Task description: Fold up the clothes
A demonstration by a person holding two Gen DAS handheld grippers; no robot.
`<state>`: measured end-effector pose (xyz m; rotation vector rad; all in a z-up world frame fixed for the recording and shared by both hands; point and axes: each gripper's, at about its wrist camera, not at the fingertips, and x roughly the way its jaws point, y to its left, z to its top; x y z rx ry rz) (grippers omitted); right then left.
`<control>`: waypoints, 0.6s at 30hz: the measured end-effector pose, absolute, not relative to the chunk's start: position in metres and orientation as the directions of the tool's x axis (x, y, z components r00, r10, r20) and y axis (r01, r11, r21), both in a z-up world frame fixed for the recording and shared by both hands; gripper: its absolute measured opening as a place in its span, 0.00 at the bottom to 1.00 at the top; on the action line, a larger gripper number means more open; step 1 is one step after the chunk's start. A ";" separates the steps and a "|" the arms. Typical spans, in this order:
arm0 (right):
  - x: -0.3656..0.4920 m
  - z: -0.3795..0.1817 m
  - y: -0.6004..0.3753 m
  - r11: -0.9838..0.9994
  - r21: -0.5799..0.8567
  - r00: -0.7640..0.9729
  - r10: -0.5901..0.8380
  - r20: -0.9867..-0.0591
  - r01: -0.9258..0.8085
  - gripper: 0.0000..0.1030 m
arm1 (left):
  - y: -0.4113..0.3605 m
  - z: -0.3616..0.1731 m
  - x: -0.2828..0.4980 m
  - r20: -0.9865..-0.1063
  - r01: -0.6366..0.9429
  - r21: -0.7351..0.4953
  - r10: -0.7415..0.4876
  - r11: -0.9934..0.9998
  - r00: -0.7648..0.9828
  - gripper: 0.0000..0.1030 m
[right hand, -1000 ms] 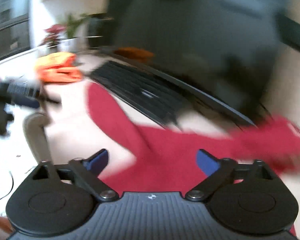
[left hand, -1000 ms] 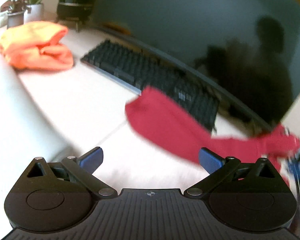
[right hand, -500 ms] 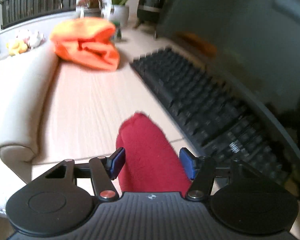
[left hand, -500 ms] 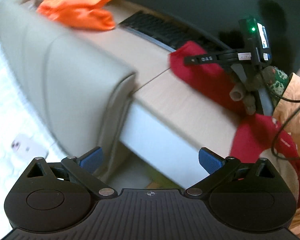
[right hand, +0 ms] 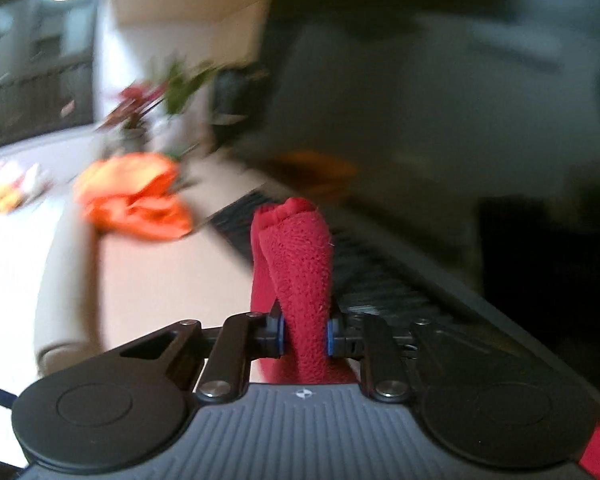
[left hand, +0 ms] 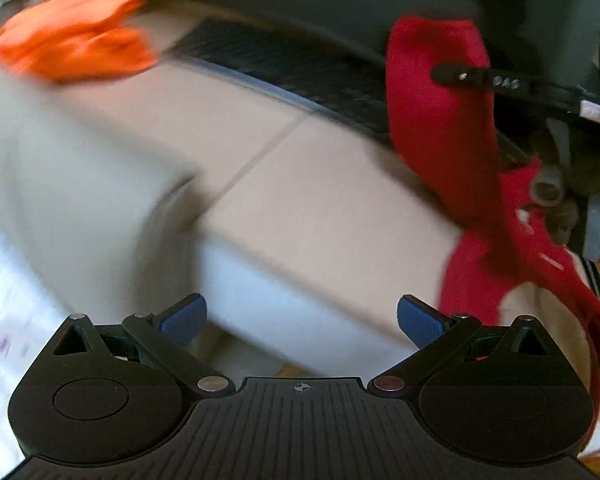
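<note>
Left gripper (left hand: 300,316): its two blue-tipped fingers stand wide apart and nothing is between them. It hangs in front of the desk edge, off the surface.

Right gripper (right hand: 304,336): its fingers are pressed together on a bunched fold of the red garment (right hand: 296,280). The cloth stands up between the pads, and more of it shows at the lower right corner of this view.

Red garment in the left view: the red cloth (left hand: 440,120) rises above the desk where the right gripper (left hand: 480,78) lifts it. It then runs down over the front edge of the desk at the right side. One part lies across the keyboard.

Hand: a hand (left hand: 556,188) holds the handle of the right gripper, at the right border of the left view.

Desk (left hand: 300,200): a pale, wood-tone top with one thin seam line across it. The front edge is white.

Keyboard (left hand: 300,68): black, lying along the back of the desk, below a large dark monitor (right hand: 420,100).

Orange garment (left hand: 72,36): a bundle at the far left end of the desk, well apart from the red one.

Grey cushion (left hand: 60,184): a padded piece beside the left end of the desk.

Room: a potted plant (right hand: 148,108) with red and green leaves stands behind the orange bundle. The wall is pale and a ceiling light shows. Both views are blurred.
</note>
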<state>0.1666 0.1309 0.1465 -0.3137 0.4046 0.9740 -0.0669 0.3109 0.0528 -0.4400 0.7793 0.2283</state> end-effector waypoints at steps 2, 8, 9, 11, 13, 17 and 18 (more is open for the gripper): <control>0.181 0.154 0.093 0.616 -0.072 0.578 0.684 -0.445 -0.784 0.16 | 0.294 0.058 -0.041 -0.701 -0.274 -0.289 -0.008 0.917 0.713 1.00; 0.198 0.122 -0.015 0.816 0.044 0.692 0.517 -0.503 -0.577 0.16 | 0.226 0.065 0.029 -0.672 -0.035 -0.256 -0.152 0.966 0.724 1.00; 0.201 0.115 -0.033 0.842 0.063 0.704 0.487 -0.517 -0.536 0.16 | 0.214 0.063 0.039 -0.676 -0.001 -0.250 -0.174 0.968 0.716 1.00; 0.205 0.102 -0.069 0.888 0.098 0.721 0.426 -0.546 -0.450 0.16 | 0.192 0.059 0.058 -0.684 0.063 -0.238 -0.213 0.969 0.697 1.00; 0.210 0.089 -0.105 0.925 0.130 0.731 0.364 -0.577 -0.358 0.17 | 0.170 0.052 0.075 -0.698 0.128 -0.220 -0.248 0.967 0.672 1.00; 0.208 0.055 -0.146 0.940 0.208 0.691 0.341 -0.638 -0.272 0.24 | 0.130 0.041 0.101 -0.715 0.256 -0.184 -0.308 0.949 0.627 1.00; 0.207 0.048 -0.153 0.939 0.227 0.680 0.345 -0.647 -0.260 0.26 | 0.123 0.040 0.105 -0.713 0.280 -0.176 -0.318 0.944 0.625 1.00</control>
